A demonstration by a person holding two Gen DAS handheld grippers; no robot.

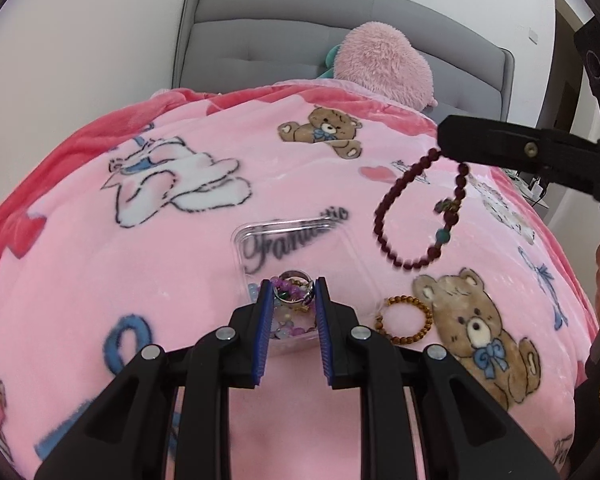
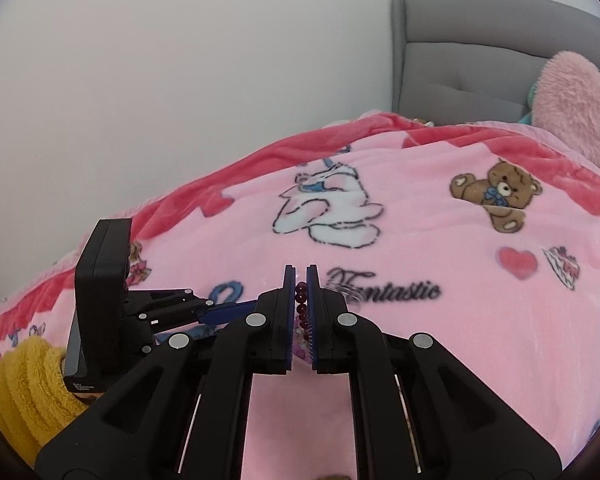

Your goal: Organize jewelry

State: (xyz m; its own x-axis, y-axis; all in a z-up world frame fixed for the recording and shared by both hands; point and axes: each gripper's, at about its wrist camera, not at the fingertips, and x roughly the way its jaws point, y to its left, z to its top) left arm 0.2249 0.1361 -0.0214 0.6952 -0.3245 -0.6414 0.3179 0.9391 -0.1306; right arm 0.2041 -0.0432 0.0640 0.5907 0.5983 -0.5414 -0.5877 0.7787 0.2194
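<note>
1. Left wrist view: I am looking across a bed covered by a pink blanket (image 1: 172,264) printed with bears and a white cat. A grey headboard (image 1: 260,28) stands against a white wall behind it, with a fluffy pink heart cushion (image 1: 380,64) at its foot.
2. My landmark is the clear plastic box (image 1: 260,236) lying on the blanket. My left gripper (image 1: 292,292) sits at its near end, its blue pads set narrowly apart, with the mixed beads and rings (image 1: 292,286) in the box showing between them. I cannot tell whether the pads press on anything.
3. Right of the box, a brown bead bracelet (image 1: 406,320) lies on the blanket beside a printed bear. Above that, the dark red bead strand (image 1: 396,204) hangs in a loop from the right gripper (image 1: 444,140), clear of the blanket.
4. A hand at the right edge is cut off.
5. Right wrist view: same blanket (image 2: 420,340), headboard (image 2: 480,40) and white wall. My right gripper (image 2: 300,280) is clamped on the dark red bead strand (image 2: 301,300); the hanging loop is hidden below the fingers.
6. The box is mostly hidden; only a glint shows near the word "Fantastic". The left gripper's body (image 2: 108,300) and a yellow sleeve (image 2: 24,392) block the lower left.
</note>
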